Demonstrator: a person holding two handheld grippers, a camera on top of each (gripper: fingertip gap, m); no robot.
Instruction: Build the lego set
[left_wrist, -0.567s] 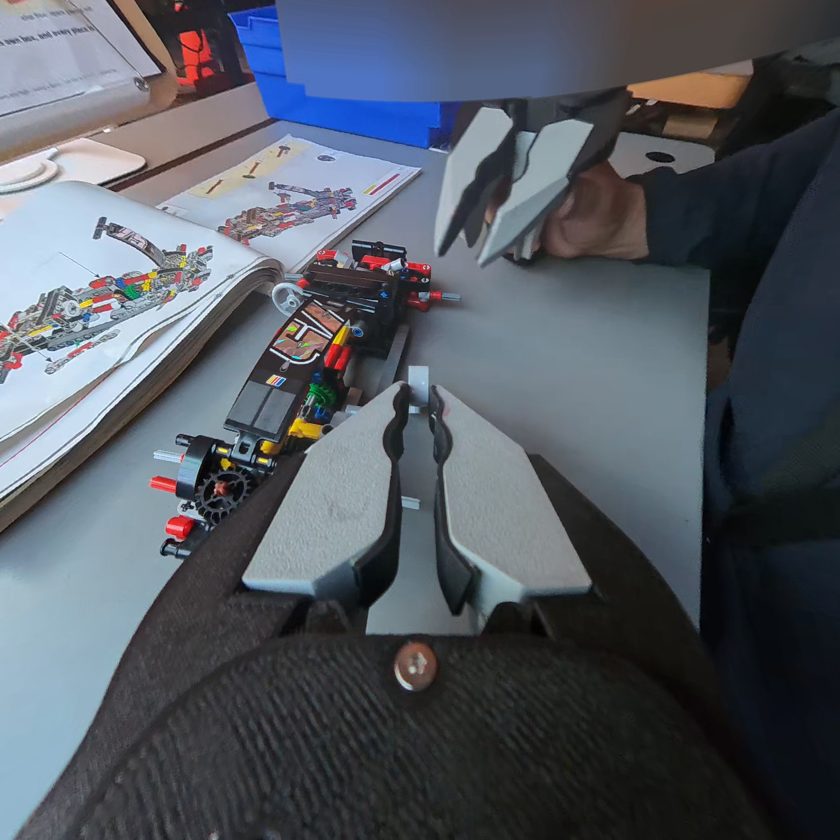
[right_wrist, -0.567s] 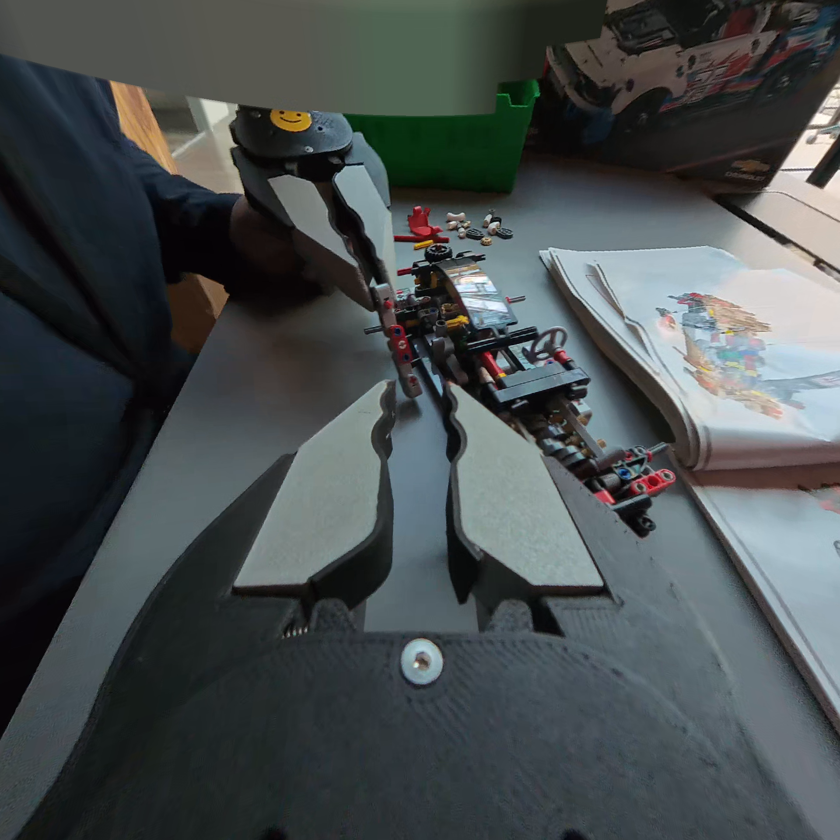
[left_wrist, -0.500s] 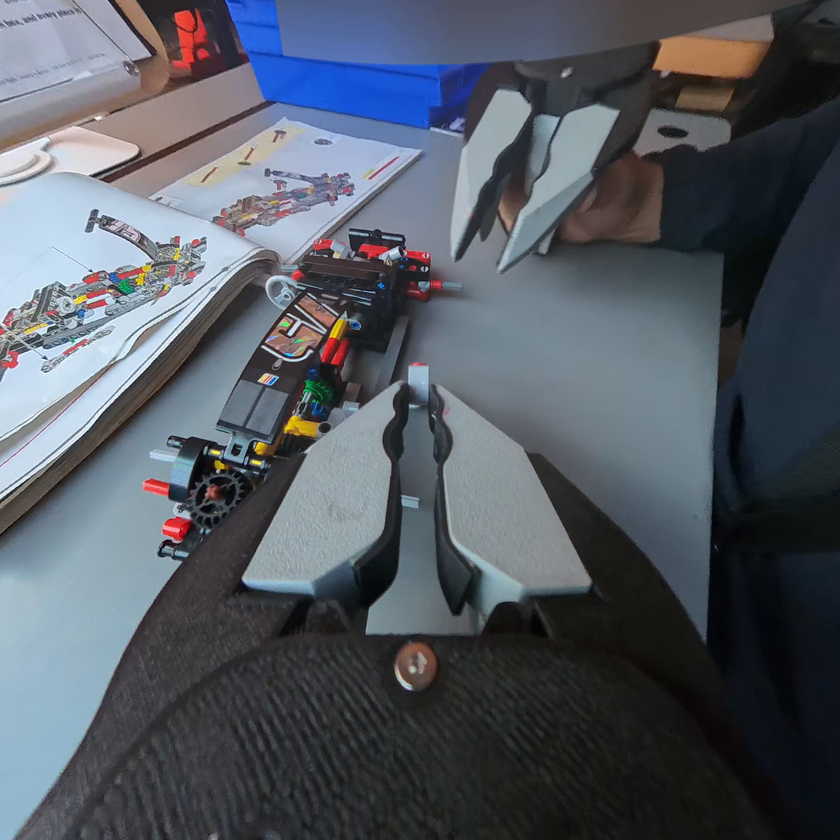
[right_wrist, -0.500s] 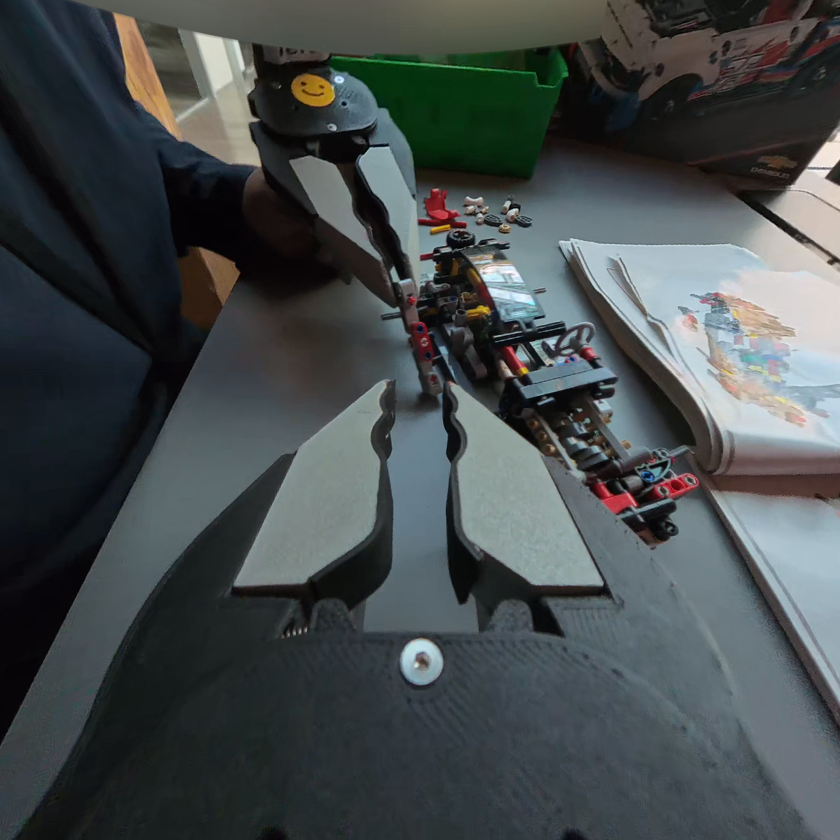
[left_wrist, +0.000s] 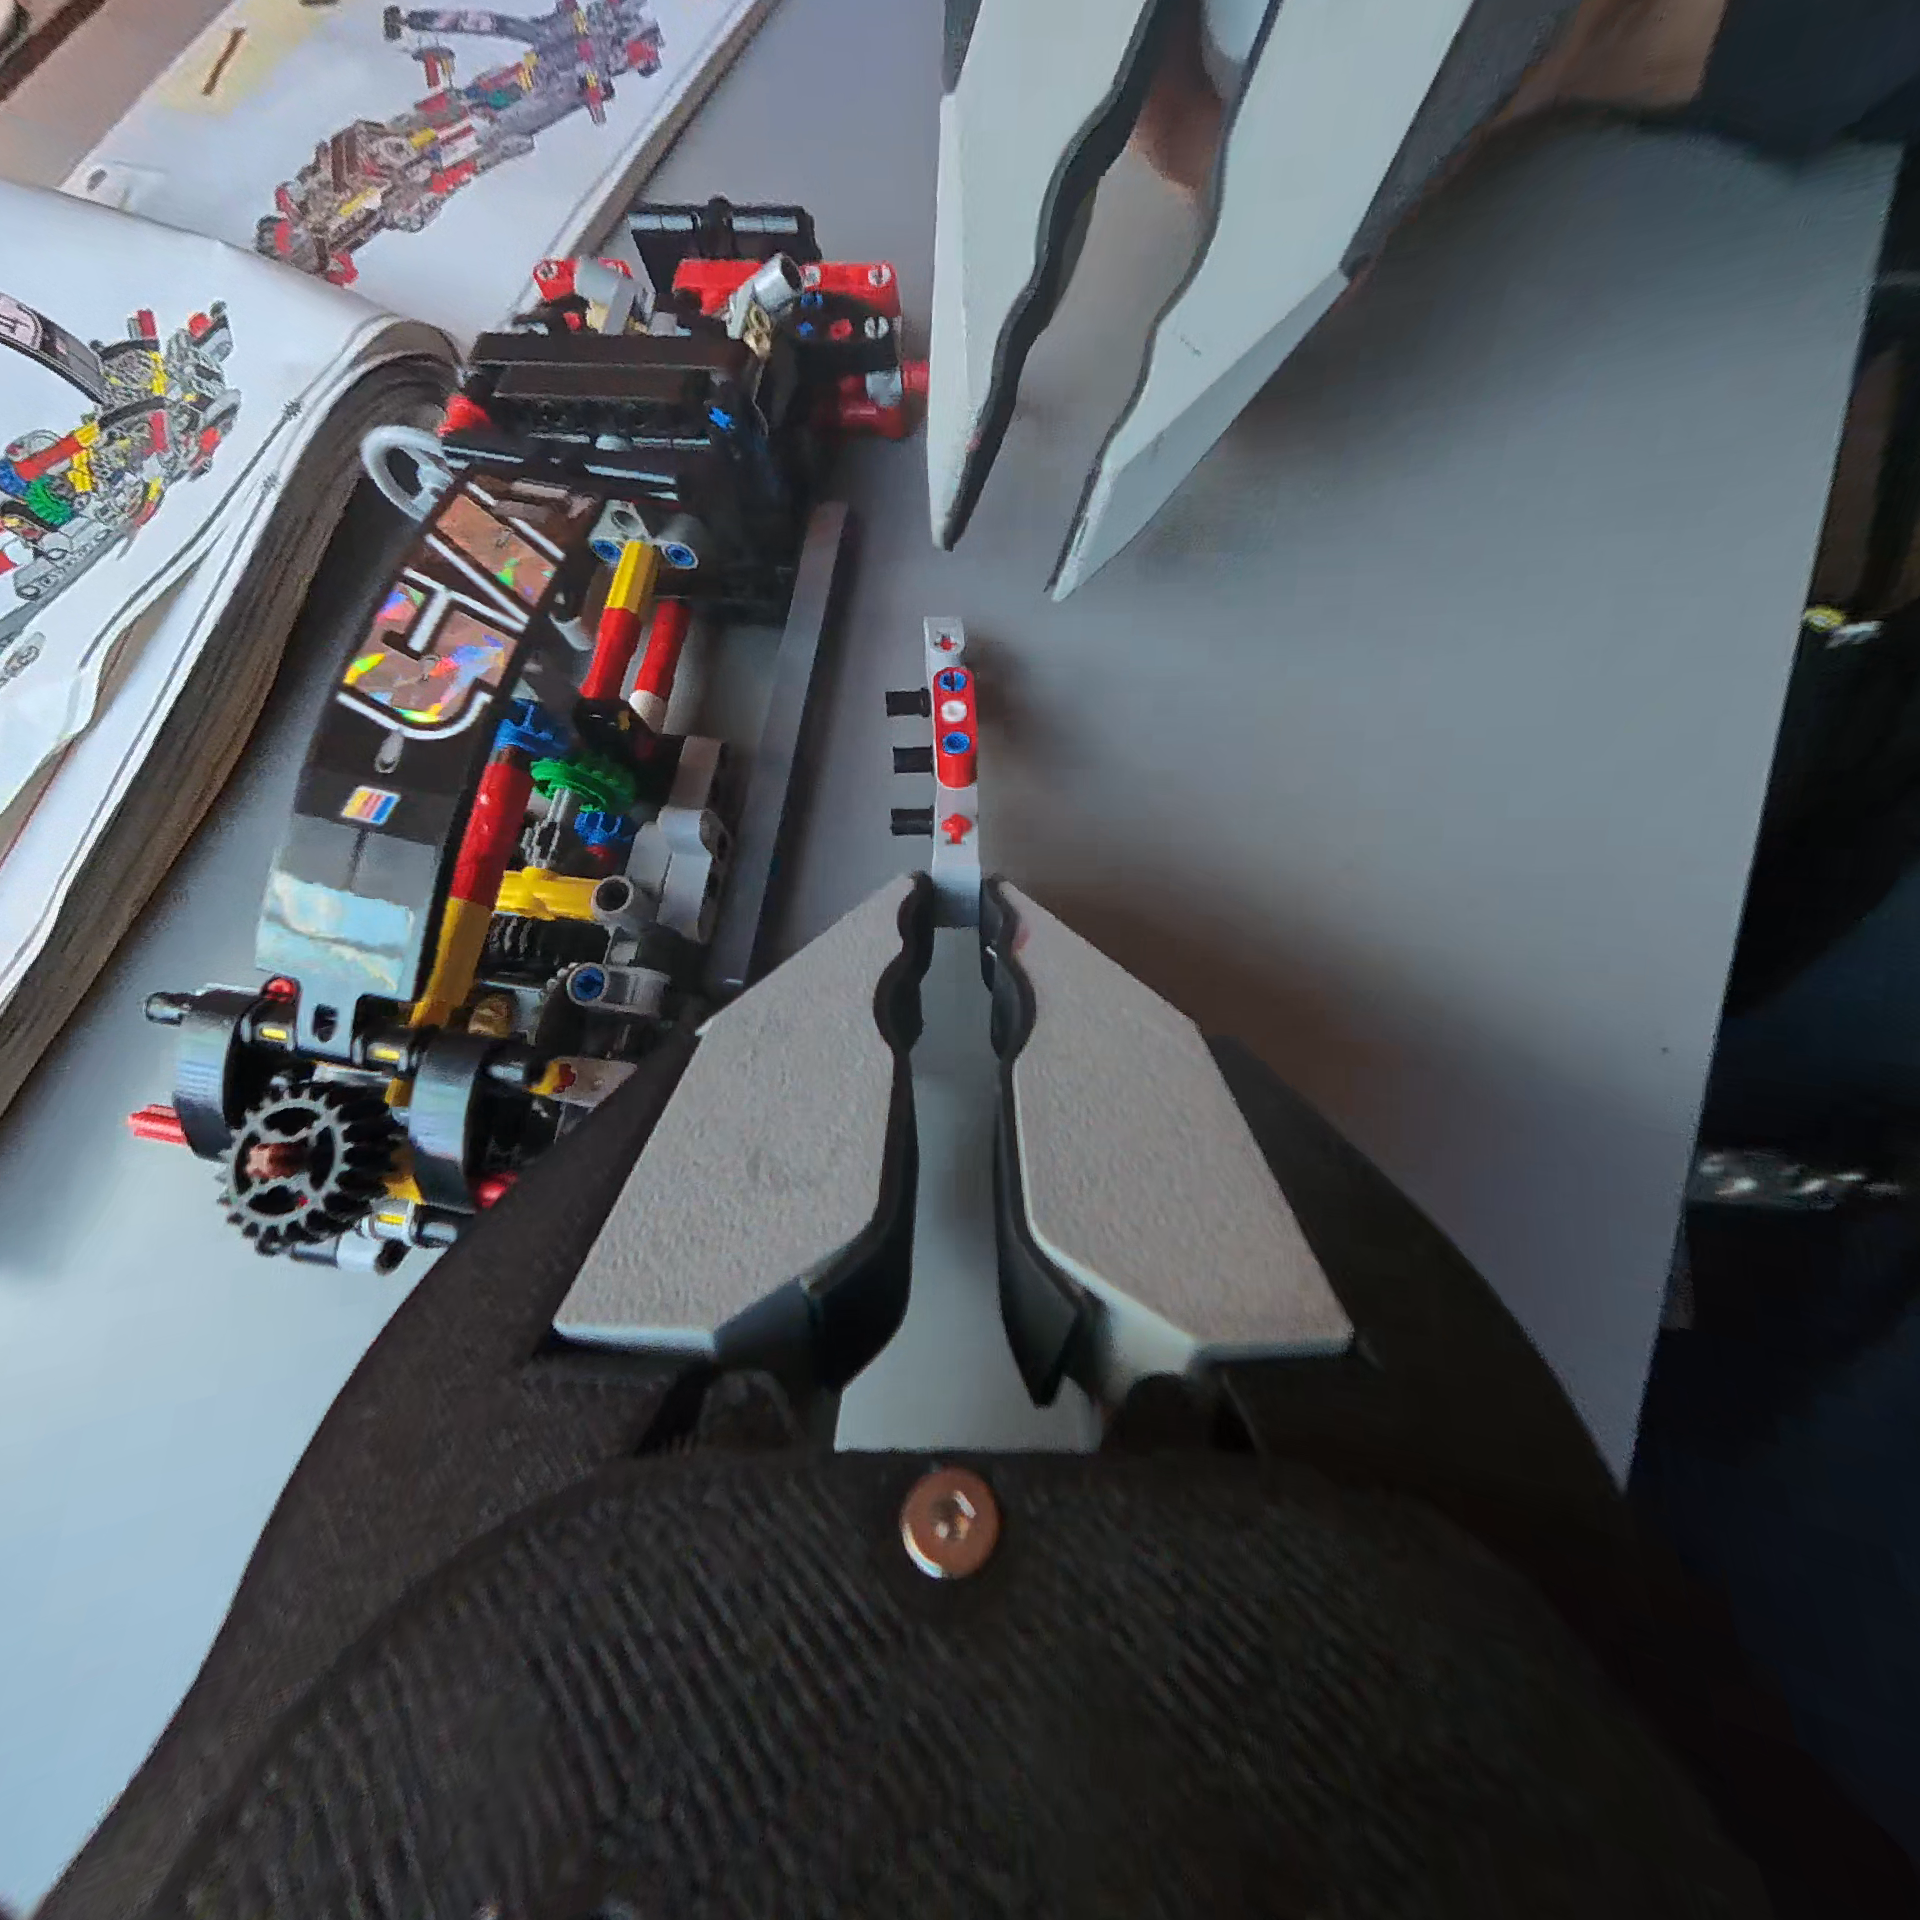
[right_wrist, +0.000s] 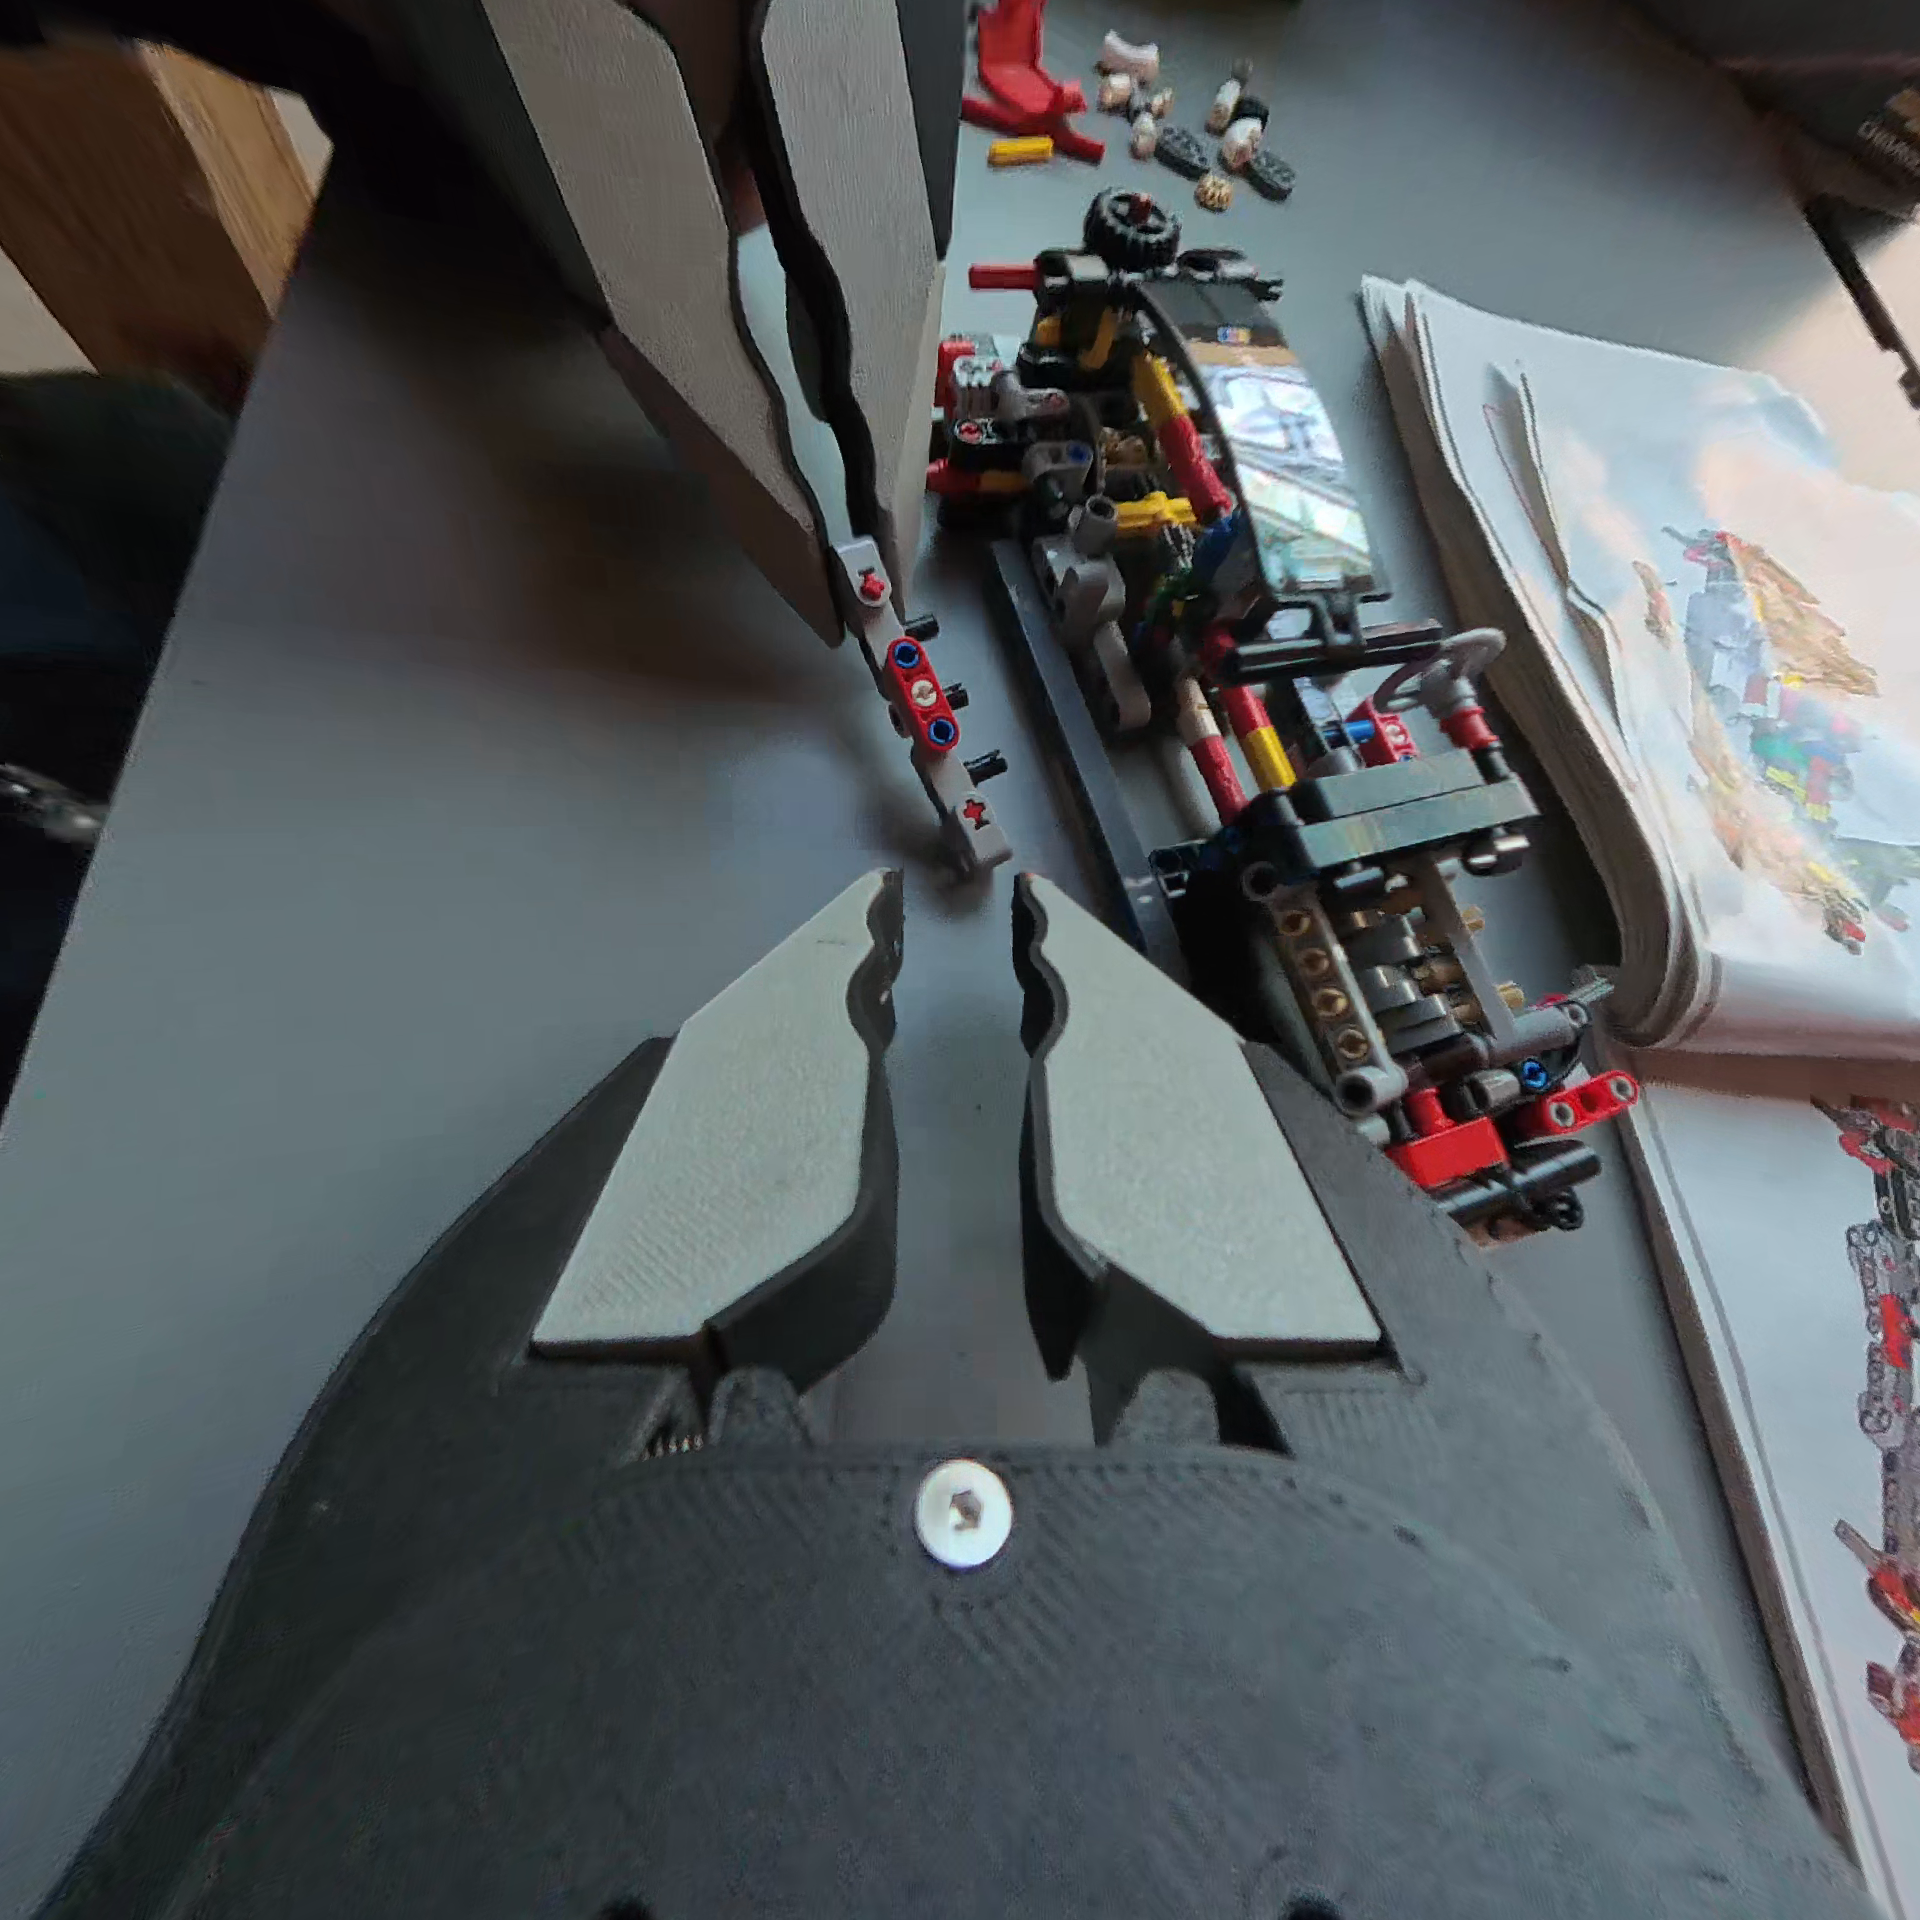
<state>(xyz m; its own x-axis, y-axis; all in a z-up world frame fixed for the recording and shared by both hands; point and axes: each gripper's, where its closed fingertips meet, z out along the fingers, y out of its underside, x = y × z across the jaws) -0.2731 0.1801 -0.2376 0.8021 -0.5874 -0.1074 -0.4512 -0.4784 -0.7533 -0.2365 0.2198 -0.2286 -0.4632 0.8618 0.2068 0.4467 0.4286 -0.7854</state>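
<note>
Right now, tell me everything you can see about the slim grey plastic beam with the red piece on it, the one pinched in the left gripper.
The slim grey plastic beam is a long studless bar carrying a short red three-hole piece, two blue pin ends, red axle ends and three black pins jutting toward the brick-built car chassis. The left gripper pinches its near end; its far end points at the open right gripper, untouched, above the grey table.

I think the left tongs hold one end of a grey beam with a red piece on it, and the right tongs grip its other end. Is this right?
Not quite. The left tongs do hold one end of the grey beam, but the right tongs are open just short of its other end, as the right wrist view shows.
</note>
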